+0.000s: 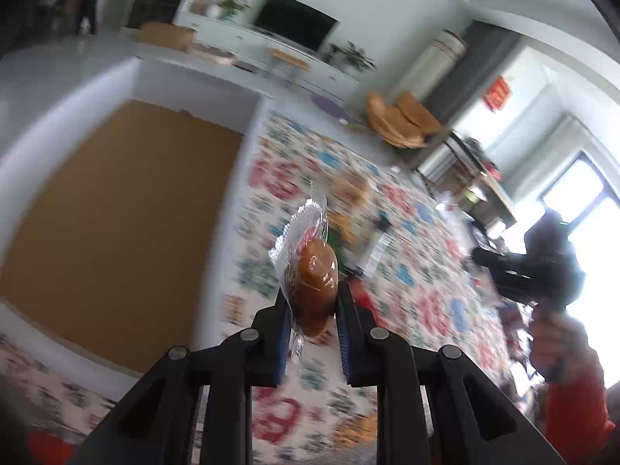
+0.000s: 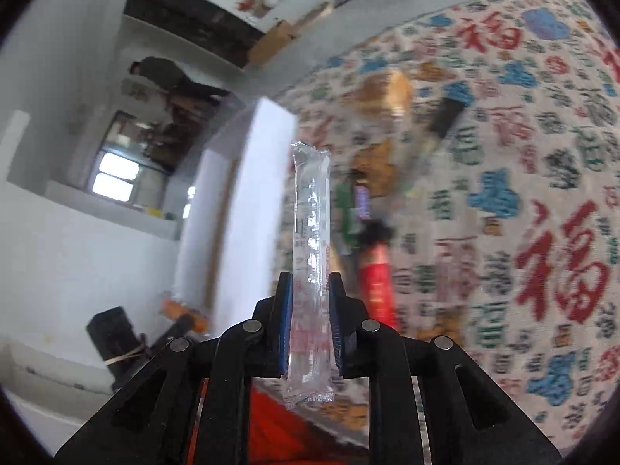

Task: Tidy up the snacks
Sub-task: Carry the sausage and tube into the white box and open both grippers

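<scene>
Left wrist: left gripper (image 1: 313,302) clamps a brown glossy bun in crinkly clear wrapper (image 1: 310,275), lifted over the patterned cloth (image 1: 407,271) beside a white box with brown floor (image 1: 116,213). Right wrist: right gripper (image 2: 309,294) pinches a long clear plastic tube packet (image 2: 311,271) upright; blurred snacks (image 2: 368,209), probably wrapped bars, lie on the cloth near the box's edge.

White walls (image 1: 387,7). A white cabinet (image 1: 279,50) carries a dark television (image 1: 294,21) and potted plants (image 1: 352,56). Bright windows (image 1: 573,190) at right. The surface (image 2: 523,193) has a multicoloured patterned cloth.
</scene>
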Tool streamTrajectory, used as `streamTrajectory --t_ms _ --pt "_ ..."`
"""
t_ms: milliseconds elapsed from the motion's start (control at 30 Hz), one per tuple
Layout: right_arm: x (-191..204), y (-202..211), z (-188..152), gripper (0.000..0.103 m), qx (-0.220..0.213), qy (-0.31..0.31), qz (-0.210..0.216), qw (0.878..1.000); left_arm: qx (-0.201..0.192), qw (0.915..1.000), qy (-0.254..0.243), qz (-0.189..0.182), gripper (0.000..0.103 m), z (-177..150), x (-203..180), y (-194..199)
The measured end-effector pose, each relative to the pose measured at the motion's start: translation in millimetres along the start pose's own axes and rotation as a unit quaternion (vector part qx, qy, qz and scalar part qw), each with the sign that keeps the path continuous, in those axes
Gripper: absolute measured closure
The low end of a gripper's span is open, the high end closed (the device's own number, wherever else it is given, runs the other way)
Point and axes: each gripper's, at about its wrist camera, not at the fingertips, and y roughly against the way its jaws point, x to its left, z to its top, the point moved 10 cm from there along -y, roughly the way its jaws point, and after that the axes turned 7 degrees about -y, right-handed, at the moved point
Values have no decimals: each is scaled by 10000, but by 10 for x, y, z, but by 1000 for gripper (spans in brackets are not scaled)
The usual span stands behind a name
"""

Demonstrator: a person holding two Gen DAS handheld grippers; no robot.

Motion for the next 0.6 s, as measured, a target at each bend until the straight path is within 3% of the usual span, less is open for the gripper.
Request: streamTrajectory --t_ms 133,267,300,400,433,500,600 --pt "1026 -704 -217 85 442 344 782 9954 -41 9966 298 769 83 202 725 197" --pt "1737 -1434 -505 83 779 709 1086 9885 141 9900 319 1367 82 188 1164 210" --pt "1837 -1606 -559 78 844 784 1105 9872 219 9877 328 1512 78 167 1248 195" --pt "1873 -1875 -624 62 836 985 858 9879 389 9815 275 1855 50 58 1406 161" --pt "1831 -1858 -622 62 789 1021 857 9879 339 9811 264 1885 40 30 1412 176" --pt "1622 -1671 -569 59 627 1182 746 9882 253 9820 241 1856 31 -29 1370 170" --pt "1067 -1272 -327 45 46 1534 19 9881 206 9857 133 1667 31 -85 1117 119"
